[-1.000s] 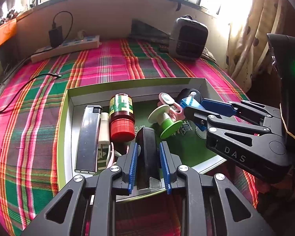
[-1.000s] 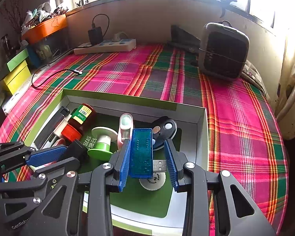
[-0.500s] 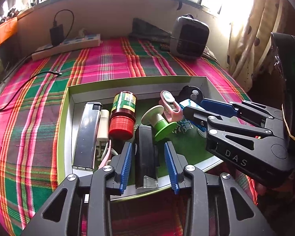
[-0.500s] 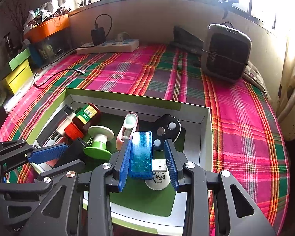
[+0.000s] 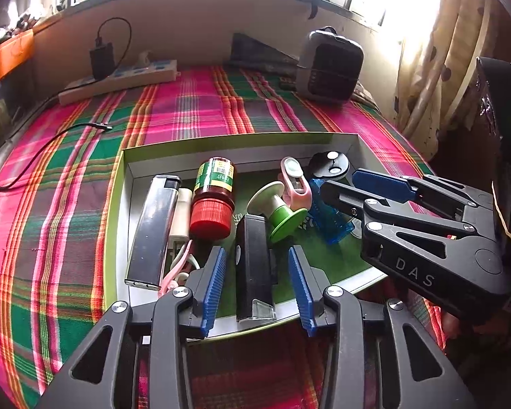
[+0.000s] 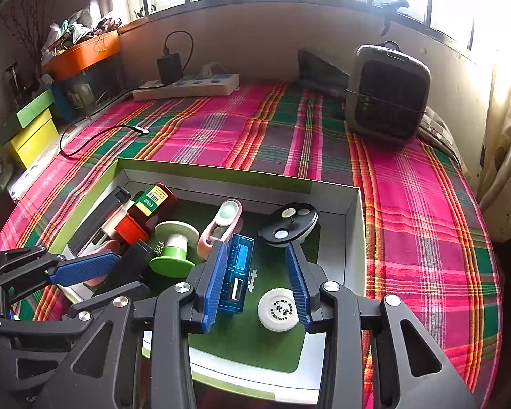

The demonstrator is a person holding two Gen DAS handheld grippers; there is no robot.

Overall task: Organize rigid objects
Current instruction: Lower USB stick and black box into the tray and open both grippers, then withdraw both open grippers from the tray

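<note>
Box [image 5: 117, 204] on the plaid worktop [image 5: 194, 109] holds all my small items.
My left hand-held gripper [image 5: 257, 267] gapes around the black bar [image 5: 253, 266], gripping nothing; my right hand-held gripper [image 6: 257, 272] is spread too, its left pad beside the blue USB block [image 6: 236, 272], cap [image 6: 278, 309] between.

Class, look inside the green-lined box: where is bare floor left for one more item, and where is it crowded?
Bare green floor lies along the near rim, right of the translucent blue USB device, around the white round cap. The left half is crowded: silver lighter, red-capped brown bottle, green spool.
</note>
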